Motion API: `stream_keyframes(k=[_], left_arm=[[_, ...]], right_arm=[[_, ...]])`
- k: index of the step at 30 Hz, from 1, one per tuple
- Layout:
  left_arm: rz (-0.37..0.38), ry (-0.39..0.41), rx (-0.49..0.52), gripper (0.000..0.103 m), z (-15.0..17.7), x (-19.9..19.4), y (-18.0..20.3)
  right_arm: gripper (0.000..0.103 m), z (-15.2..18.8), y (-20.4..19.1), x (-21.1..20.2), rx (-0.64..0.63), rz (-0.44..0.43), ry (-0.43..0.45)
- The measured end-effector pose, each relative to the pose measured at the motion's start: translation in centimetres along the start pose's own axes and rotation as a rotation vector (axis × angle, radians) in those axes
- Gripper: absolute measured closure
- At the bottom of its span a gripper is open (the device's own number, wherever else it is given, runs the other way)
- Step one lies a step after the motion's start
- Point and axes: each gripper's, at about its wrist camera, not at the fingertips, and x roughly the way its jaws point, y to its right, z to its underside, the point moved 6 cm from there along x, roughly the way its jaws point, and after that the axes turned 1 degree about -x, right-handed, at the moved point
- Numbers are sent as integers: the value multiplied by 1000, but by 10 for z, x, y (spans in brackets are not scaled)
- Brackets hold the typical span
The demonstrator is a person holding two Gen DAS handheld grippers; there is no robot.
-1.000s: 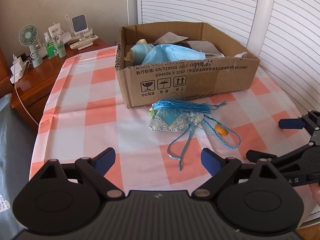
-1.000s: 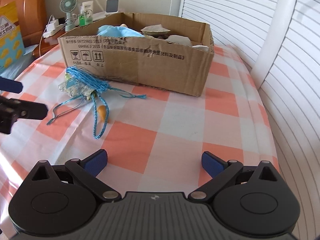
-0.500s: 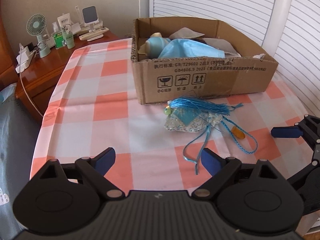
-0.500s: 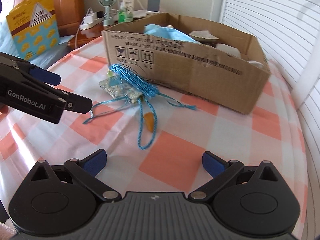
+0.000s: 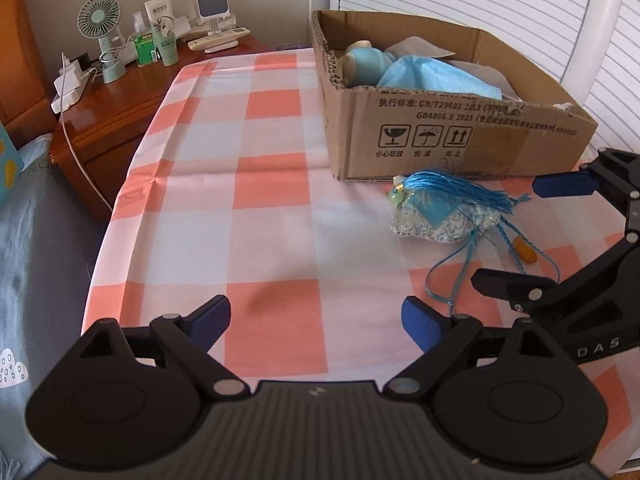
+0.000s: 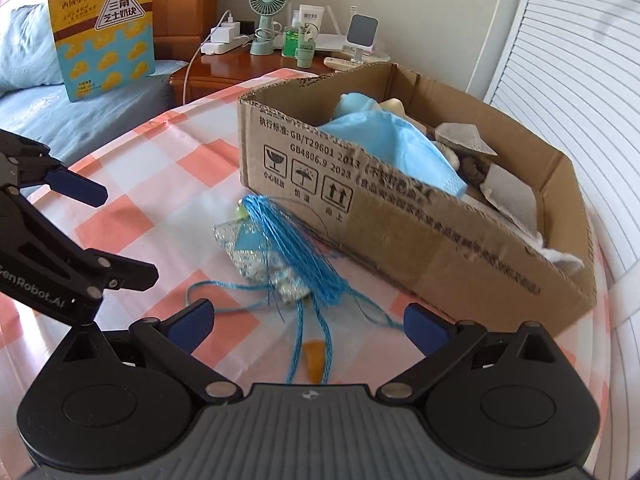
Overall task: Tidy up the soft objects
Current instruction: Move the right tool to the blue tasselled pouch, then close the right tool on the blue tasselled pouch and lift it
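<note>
A small patterned sachet with a blue tassel and blue cords (image 5: 440, 212) lies on the checked tablecloth just in front of the cardboard box (image 5: 460, 140). It also shows in the right wrist view (image 6: 280, 256), close ahead of my right gripper (image 6: 306, 322), which is open and empty. The box (image 6: 420, 216) holds a blue face mask (image 6: 384, 140) and other soft items. My left gripper (image 5: 316, 318) is open and empty, over the cloth to the left of the sachet.
A wooden nightstand (image 5: 120, 96) with a small fan (image 5: 100, 24), bottles and a charger stands at the back left. A bed with a yellow snack bag (image 6: 104, 28) lies on the left. White louvred doors (image 5: 520, 4) close off the right side.
My right gripper has swung left and closer to the sachet, which now sits just ahead of its fingers. My left gripper has shifted left, so the sachet and box now sit to its right.
</note>
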Motion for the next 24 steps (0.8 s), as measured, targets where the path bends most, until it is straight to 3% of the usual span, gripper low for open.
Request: stream_keyframes(k=[6, 10, 12, 15, 20, 24], left_arm=[[10, -20, 8, 11, 3, -1, -12], [87, -40, 35, 9, 9, -1, -6], [87, -41, 56, 9, 12, -2, -1], [88, -41, 78, 9, 13, -2, 6], [96, -41, 85, 9, 14, -3, 11], [100, -42, 88, 9, 15, -5, 12]], right_arm=[[1, -14, 0, 12, -7, -31, 6], [5, -24, 0, 24, 7, -64, -9], [8, -27, -5, 29, 0, -74, -18], [16, -29, -13, 36, -20, -64, -33], [48, -34, -12, 33, 3, -59, -45], [57, -34, -7, 30, 28, -51, -52]])
